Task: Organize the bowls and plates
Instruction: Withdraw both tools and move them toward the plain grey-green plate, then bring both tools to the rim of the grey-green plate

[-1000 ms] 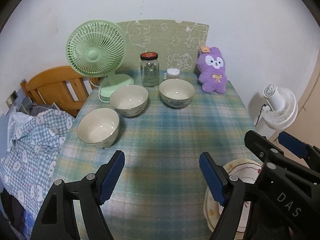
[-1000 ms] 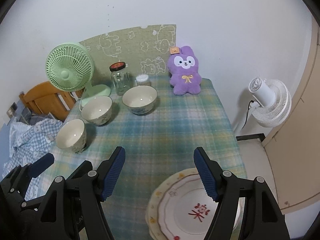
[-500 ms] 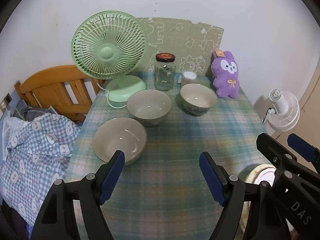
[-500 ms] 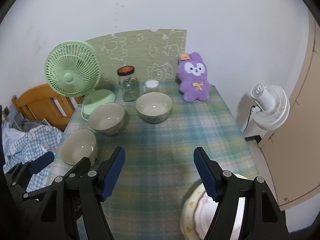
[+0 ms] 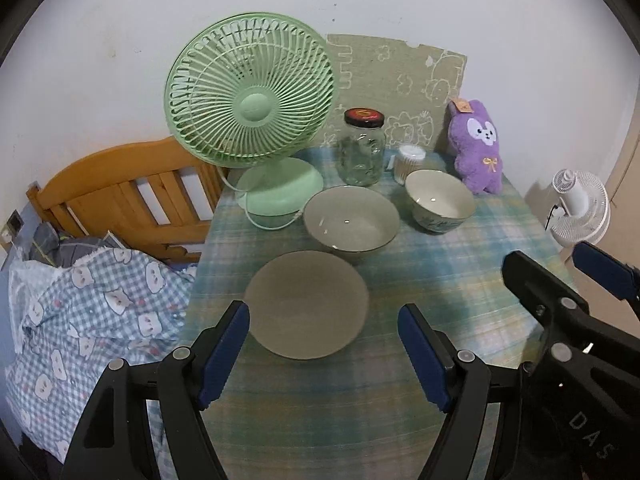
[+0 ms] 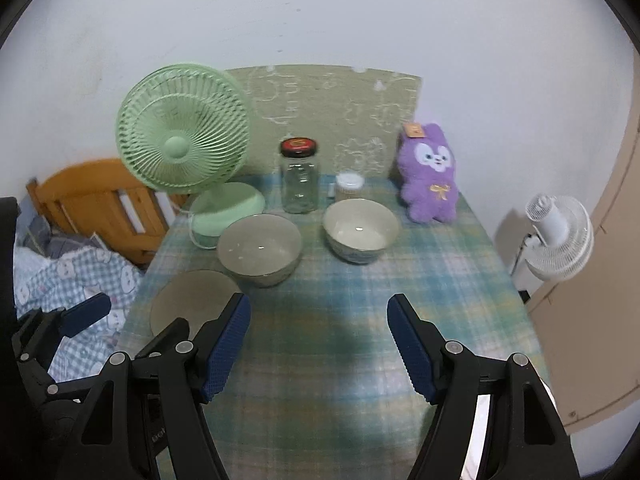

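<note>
Bowls are set upright, mouths up, in a slanted row running away from the green fan (image 5: 250,108): the nearest bowl (image 5: 306,304) lies in front of its base, the middle bowl (image 5: 351,222) just beside the base, the far bowl (image 5: 439,201) beyond it, before the purple plush (image 5: 477,146). The left gripper (image 5: 323,354) is held spread and empty above the nearest bowl. The right gripper (image 6: 319,348) is likewise held apart over bare tablecloth (image 6: 420,276), nothing grasped.
</note>
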`<state>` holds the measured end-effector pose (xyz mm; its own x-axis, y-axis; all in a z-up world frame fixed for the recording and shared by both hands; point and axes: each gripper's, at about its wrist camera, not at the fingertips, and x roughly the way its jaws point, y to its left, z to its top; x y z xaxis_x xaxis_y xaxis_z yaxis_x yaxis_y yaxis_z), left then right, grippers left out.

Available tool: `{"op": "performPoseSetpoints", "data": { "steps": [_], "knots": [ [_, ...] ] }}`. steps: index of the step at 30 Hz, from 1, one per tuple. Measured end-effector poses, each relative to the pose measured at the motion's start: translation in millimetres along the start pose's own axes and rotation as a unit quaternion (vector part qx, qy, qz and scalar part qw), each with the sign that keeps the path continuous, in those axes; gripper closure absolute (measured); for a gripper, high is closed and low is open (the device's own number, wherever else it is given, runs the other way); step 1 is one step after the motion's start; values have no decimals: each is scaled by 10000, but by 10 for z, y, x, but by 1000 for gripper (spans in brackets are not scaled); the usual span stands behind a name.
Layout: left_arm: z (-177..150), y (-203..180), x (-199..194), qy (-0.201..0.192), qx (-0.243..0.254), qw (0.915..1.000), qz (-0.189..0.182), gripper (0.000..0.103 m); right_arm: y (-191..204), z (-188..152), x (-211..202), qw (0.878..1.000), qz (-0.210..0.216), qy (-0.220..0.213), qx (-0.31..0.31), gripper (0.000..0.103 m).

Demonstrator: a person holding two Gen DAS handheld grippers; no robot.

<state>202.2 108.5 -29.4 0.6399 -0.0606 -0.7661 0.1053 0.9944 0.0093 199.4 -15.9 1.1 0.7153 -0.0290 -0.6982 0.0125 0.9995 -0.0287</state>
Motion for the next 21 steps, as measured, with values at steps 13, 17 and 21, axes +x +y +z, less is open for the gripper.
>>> {"op": "performPoseSetpoints", "data": {
  "steps": [13, 17, 21],
  "knots": [
    [-13, 371, 381, 127, 101, 9998, 63, 45, 369, -54, 490, 9985, -91, 352, 409, 34],
    [-26, 439, 543, 221, 105, 9996, 122, 54, 445, -84, 661, 9978, -117, 468, 451, 39],
    [-46, 524, 723, 357, 13, 9993, 135, 59, 512, -98, 854, 9974, -171, 551, 441, 39]
  ]
}}
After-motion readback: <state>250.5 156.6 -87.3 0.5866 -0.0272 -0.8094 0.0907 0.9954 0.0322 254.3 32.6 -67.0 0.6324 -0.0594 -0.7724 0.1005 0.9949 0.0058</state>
